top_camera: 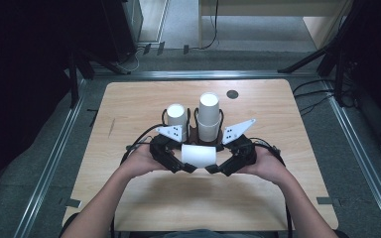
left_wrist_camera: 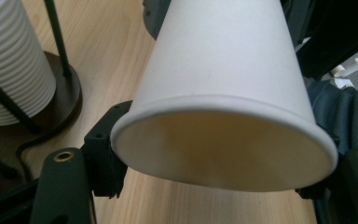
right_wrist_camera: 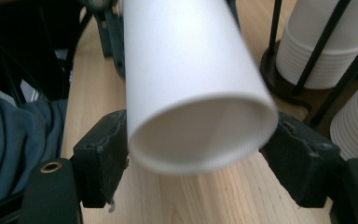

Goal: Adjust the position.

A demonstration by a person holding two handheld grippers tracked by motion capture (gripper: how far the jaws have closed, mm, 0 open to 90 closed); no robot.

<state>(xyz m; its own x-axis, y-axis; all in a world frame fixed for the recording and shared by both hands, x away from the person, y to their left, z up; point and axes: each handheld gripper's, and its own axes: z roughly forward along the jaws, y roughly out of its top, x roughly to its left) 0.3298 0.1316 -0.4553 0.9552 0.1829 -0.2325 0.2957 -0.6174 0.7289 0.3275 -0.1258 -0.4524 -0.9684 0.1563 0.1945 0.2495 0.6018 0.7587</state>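
From the high view we see a white paper cup [top_camera: 199, 155] lying sideways above the table [top_camera: 129, 114], between the left gripper [top_camera: 190, 168] and the right gripper [top_camera: 212, 169], just in front of two cup stacks [top_camera: 208, 116] in a black rack. The left gripper view adds the wide rim [left_wrist_camera: 223, 142]: the fingers [left_wrist_camera: 103, 156] clamp its edges. The right gripper view shows the narrower end [right_wrist_camera: 200, 135], with fingers [right_wrist_camera: 100, 156] pressed against both sides.

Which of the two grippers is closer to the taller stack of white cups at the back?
Right. The right gripper sits just below the taller stack; the left gripper sits under the shorter stack.
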